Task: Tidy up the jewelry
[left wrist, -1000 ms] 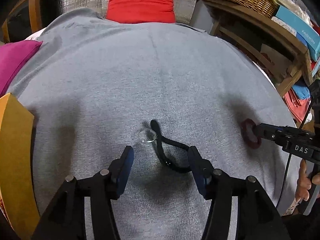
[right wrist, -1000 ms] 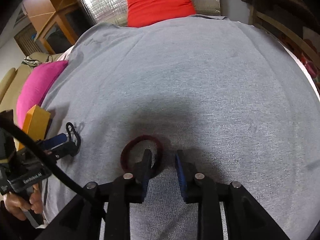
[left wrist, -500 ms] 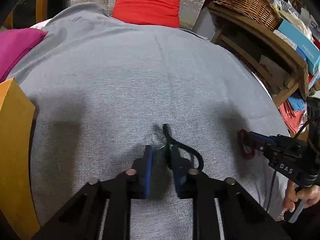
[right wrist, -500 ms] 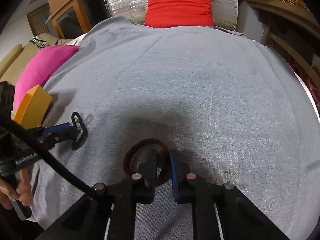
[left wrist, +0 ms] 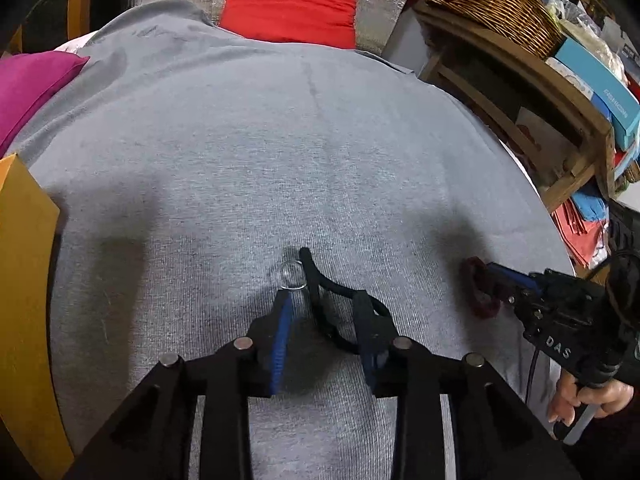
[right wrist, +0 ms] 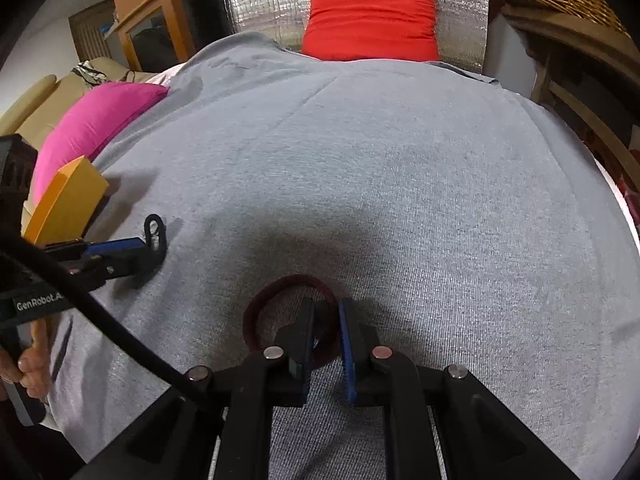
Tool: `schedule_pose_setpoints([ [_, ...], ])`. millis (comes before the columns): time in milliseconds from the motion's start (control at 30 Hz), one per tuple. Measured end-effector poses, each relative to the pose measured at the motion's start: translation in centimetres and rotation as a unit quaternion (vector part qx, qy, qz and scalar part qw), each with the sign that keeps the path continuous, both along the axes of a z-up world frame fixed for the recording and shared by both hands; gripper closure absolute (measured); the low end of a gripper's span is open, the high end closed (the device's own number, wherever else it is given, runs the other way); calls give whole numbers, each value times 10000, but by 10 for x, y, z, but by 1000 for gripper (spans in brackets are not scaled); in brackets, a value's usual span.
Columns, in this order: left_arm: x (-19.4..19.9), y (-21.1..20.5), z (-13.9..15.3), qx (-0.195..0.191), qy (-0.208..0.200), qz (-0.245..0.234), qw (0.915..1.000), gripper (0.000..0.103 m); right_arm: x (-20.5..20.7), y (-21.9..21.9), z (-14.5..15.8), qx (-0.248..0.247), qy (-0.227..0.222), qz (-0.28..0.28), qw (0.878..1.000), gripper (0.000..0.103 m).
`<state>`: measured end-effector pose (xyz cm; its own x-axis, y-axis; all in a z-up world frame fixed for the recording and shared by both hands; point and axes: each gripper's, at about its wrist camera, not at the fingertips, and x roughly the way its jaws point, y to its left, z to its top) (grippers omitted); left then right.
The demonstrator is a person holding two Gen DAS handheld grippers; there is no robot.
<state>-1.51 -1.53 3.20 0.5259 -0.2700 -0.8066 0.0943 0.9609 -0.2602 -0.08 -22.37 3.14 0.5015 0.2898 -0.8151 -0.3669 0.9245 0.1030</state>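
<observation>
Left claw (left wrist: 326, 300) opening over clear ring (left wrist: 291, 275), black band (left wrist: 340, 312), possibly touching.

I read three pieces of lettering. White capitals "DAS" stand on the black body of the right gripper (left wrist: 486, 280), seen from my left wrist camera. White lettering "GenRobot.A", cut off at its end by a cable, stands on the black body of the left gripper (right wrist: 150, 240). Small white print reading "FASHION" runs along the edge of a blue box (left wrist: 600, 80) on the wooden shelf.
</observation>
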Motion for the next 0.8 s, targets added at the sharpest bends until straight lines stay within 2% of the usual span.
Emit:
schedule_pose_setpoints([
  [133, 4, 0, -1, -114, -73, 186, 9997, 71, -2, -1, 0, -1, -40, 37, 10000, 89],
  [233, 8, -3, -3, -28, -152, 177, 9997, 72, -5, -3, 1, 35, -53, 55, 10000, 92],
  [267, 8, -4, -3, 11, -175, 164, 9997, 75, -5, -5, 2, 80, -29, 37, 10000, 93],
  [333, 7, -4, -3, 12, -193, 157, 9997, 90, -4, -8, 3, 171, 15, -4, 9999, 94],
  [433, 5, -4, -5, -1, -203, 148, 9997, 95, -3, -11, 4, 225, 37, -53, 9997, 95],
  [800, -12, 8, 7, -135, -257, 2, 9996, 96, -2, -6, 9, 366, -6, -194, 9991, 95],
])
